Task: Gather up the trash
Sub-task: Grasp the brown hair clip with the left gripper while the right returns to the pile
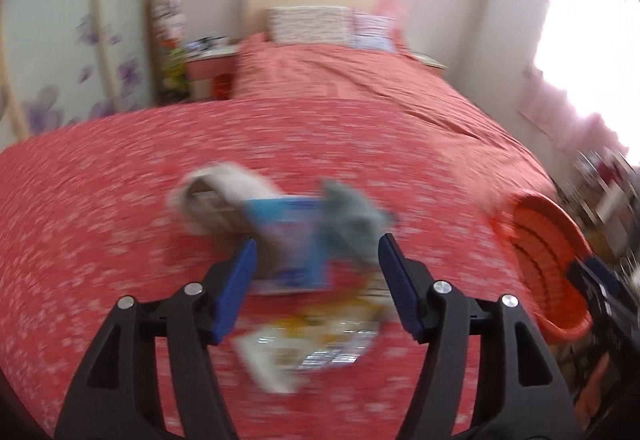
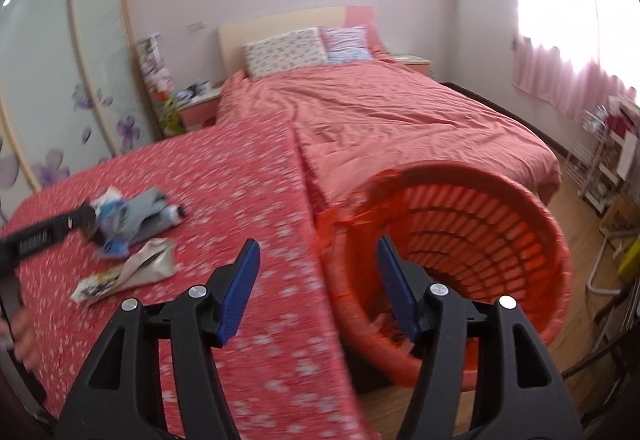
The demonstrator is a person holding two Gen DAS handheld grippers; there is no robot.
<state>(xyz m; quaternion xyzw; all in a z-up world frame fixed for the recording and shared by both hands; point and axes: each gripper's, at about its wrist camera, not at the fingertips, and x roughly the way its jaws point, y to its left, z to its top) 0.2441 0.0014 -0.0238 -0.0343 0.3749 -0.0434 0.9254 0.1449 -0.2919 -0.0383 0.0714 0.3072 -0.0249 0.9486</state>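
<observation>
Hovering over the red floral bedspread (image 1: 100, 200), the left gripper (image 1: 316, 260) has its blue fingers spread wide around a blurred blue packet (image 1: 292, 236). A grey cloth (image 1: 352, 212), a cardboard roll (image 1: 212, 204) and a foil wrapper (image 1: 312, 348) lie close together there. The right gripper (image 2: 316, 264), jaws also apart, holds nothing; the tilted orange basket (image 2: 552, 252) sits at the bed's edge, just beside it.
</observation>
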